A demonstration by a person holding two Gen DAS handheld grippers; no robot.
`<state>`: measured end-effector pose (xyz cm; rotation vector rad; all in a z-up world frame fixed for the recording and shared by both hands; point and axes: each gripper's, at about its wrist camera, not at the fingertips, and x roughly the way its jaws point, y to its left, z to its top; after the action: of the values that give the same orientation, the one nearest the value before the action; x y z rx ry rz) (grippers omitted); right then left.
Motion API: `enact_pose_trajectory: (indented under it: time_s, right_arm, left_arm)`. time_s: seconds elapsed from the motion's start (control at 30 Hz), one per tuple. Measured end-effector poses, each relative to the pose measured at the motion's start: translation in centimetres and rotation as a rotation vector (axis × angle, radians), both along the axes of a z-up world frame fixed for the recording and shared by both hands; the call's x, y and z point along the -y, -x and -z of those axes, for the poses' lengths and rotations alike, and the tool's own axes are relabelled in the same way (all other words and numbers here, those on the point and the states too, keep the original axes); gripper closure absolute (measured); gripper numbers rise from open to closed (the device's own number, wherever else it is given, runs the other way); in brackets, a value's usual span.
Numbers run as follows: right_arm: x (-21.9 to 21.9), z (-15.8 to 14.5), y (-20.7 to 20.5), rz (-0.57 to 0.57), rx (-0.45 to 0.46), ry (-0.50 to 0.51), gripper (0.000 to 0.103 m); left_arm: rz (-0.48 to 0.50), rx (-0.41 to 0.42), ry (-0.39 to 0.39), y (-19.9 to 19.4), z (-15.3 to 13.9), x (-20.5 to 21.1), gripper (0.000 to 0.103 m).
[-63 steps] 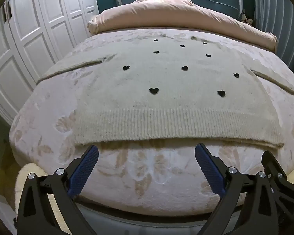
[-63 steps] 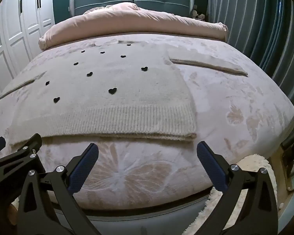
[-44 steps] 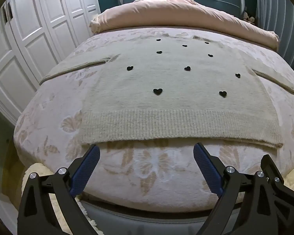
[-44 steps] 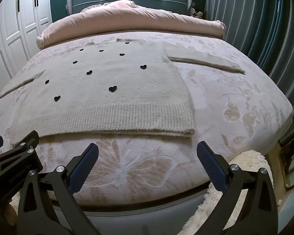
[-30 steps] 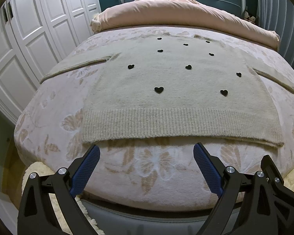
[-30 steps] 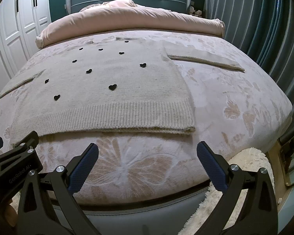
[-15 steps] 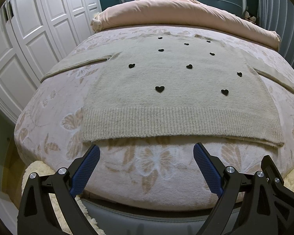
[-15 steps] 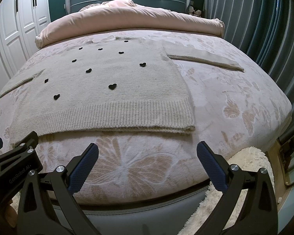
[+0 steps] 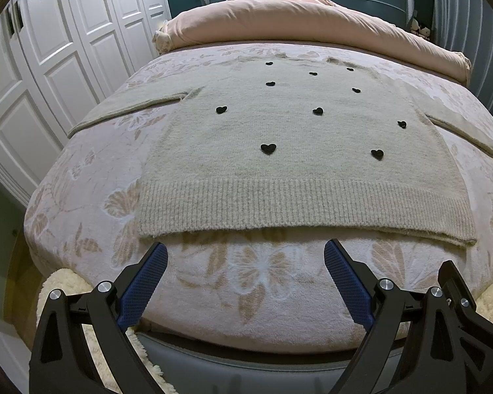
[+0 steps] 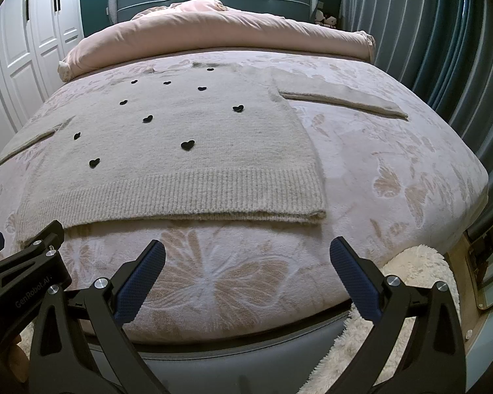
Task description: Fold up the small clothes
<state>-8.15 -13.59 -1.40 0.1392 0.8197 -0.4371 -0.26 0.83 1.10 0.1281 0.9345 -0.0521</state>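
Note:
A beige knit sweater (image 9: 295,151) with small black hearts lies flat on the bed, sleeves spread to both sides, ribbed hem toward me. It also shows in the right wrist view (image 10: 180,151). My left gripper (image 9: 246,256) is open and empty, just short of the hem near its left part. My right gripper (image 10: 247,256) is open and empty, below the hem's right corner (image 10: 315,213). The left gripper's side (image 10: 26,262) shows at the left of the right wrist view.
The bed has a pink floral cover (image 9: 246,275) and a rolled pink duvet (image 9: 295,23) at the far end by a teal headboard. White wardrobe doors (image 9: 49,49) stand left, curtains (image 10: 427,49) right. A fluffy rug (image 10: 394,328) lies on the floor.
Both grippers have crept slightly closer to the bed and a little higher; the sweater has not moved. Both stay open.

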Motion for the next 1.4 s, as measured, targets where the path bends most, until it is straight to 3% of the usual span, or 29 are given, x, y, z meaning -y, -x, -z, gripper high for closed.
enact_pose_trajectory:
  time_s: [1.0,1.4]
  right_arm:
    - [0.0,0.1,0.0,0.000,-0.002,-0.002,0.005]
    - [0.4,1.4,-0.1,0.001,-0.030,-0.017,0.005]
  left_arm:
    - [-0.001,0.000,-0.004,0.1,0.1,-0.2,0.011]
    - [0.008,-0.026,-0.011,0.1,1.1,-0.4,0.011]
